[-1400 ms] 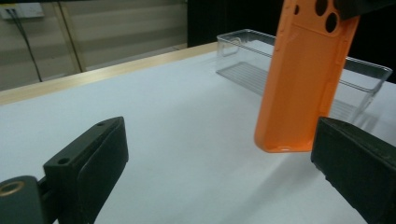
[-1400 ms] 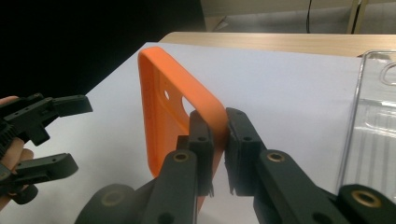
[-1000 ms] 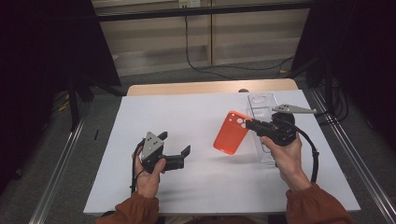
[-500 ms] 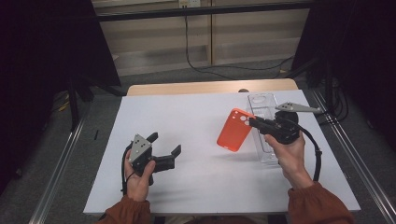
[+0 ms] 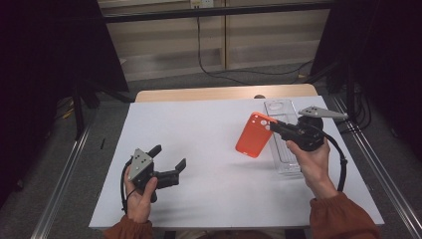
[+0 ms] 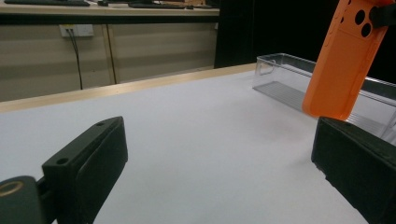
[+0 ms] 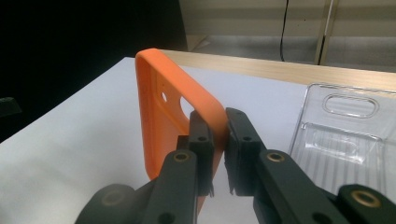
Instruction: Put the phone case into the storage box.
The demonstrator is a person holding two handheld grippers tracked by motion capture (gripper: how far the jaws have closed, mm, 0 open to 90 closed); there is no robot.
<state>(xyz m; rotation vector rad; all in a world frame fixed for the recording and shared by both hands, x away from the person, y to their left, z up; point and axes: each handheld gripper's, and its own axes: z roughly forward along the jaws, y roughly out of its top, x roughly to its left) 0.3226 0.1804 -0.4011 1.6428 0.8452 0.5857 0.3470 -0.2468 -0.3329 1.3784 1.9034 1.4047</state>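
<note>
Orange rubbery phone case [image 5: 254, 135], one only, is pinched by its edge in the right gripper [image 5: 276, 128] above the white table [image 5: 209, 129], beside one clear plastic tray [image 5: 283, 144]. Jaws of the left gripper [image 5: 169, 158] are spread wide over bare tabletop.

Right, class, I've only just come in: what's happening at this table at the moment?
A person holds a set of tongs in each hand over a white table. The right tongs are shut on the edge of an orange phone case, holding it up off the table, next to a clear plastic tray that lies on the right side. The left tongs are open, holding nothing, low over the near left part of the table.
</note>
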